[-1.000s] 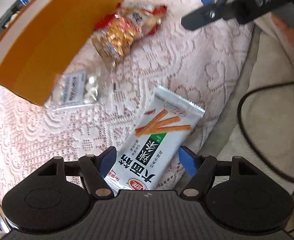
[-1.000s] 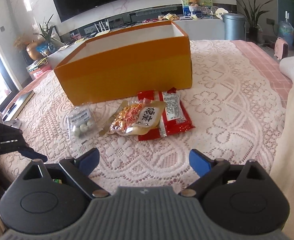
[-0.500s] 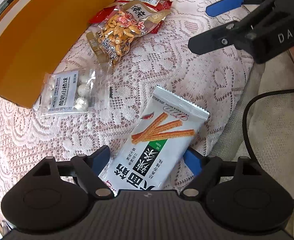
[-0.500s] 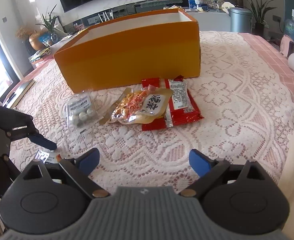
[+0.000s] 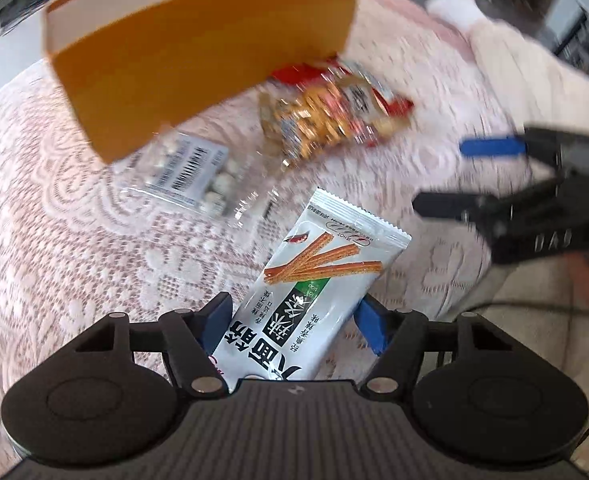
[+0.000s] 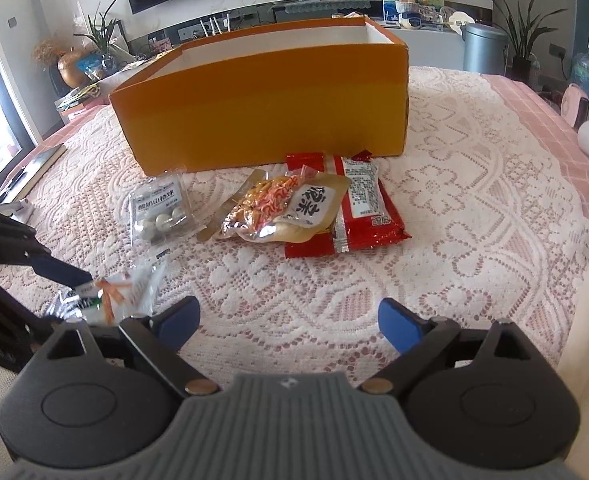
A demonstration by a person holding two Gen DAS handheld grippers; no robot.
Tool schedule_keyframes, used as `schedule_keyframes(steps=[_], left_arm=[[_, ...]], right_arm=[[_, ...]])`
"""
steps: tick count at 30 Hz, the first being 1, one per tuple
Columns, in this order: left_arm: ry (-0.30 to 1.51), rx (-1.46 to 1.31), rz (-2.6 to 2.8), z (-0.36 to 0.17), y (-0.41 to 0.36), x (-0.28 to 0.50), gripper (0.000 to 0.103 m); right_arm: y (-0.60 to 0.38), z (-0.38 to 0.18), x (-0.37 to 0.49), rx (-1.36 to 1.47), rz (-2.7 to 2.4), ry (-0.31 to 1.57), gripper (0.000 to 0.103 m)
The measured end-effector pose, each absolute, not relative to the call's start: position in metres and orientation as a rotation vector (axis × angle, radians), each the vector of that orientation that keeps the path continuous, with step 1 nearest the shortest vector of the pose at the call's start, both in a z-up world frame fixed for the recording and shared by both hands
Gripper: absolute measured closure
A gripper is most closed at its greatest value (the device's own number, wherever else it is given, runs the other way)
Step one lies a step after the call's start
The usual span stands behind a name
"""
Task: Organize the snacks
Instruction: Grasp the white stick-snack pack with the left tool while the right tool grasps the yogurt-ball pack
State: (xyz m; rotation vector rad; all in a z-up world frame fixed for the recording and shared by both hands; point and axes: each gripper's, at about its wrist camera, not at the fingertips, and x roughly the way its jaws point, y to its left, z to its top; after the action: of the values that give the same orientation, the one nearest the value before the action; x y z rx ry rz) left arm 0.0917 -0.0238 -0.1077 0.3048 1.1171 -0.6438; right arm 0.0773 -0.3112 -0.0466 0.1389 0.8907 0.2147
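1. Left gripper point(image 5: 292, 326): jaws just closing around the white foil spicy-stick packet point(image 5: 314, 292) at the lace tablecloth's point(image 5: 74, 240) near edge, for lifting; contact unclear.
2. Right gripper point(image 6: 288, 322): spread wide, empty.
3. Open orange cardboard box point(image 6: 266, 108): mid-table, destination.

In the left wrist view, motion blur smears the orange box point(image 5: 198, 48), the clear pack of white balls point(image 5: 192, 176) and the heap of snack bags point(image 5: 330, 108); their print cannot be read. The silver snack packet point(image 5: 314, 292) has its near end hidden behind the tongs' body. In the right wrist view, the same packet point(image 6: 110, 292) is mostly covered by both tongs.
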Motion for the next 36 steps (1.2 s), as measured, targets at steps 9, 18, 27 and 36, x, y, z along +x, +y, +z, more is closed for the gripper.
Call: schedule_keyframes(steps=[9, 18, 27, 36], left_arm=[[1.099, 0.020, -0.435, -0.080, 0.019, 0.095, 0.027], [1.052, -0.153, -0.193, -0.078, 0.063, 0.121, 0.027], [1.068, -0.122, -0.099, -0.107, 0.075, 0.141, 0.032], [1.062, 0.065, -0.203, -0.119, 0.068, 0.140, 0.028]], right_arm=[[-0.290, -0.034, 0.072, 0.045, 0.293, 0.791, 0.017], [-0.249, -0.026, 0.092, -0.050, 0.407, 0.754, 0.020], [-0.204, -0.040, 0.133, -0.109, 0.494, 0.774, 0.027], [-0.184, -0.062, 0.167, -0.096, 0.526, 0.809, 0.027]])
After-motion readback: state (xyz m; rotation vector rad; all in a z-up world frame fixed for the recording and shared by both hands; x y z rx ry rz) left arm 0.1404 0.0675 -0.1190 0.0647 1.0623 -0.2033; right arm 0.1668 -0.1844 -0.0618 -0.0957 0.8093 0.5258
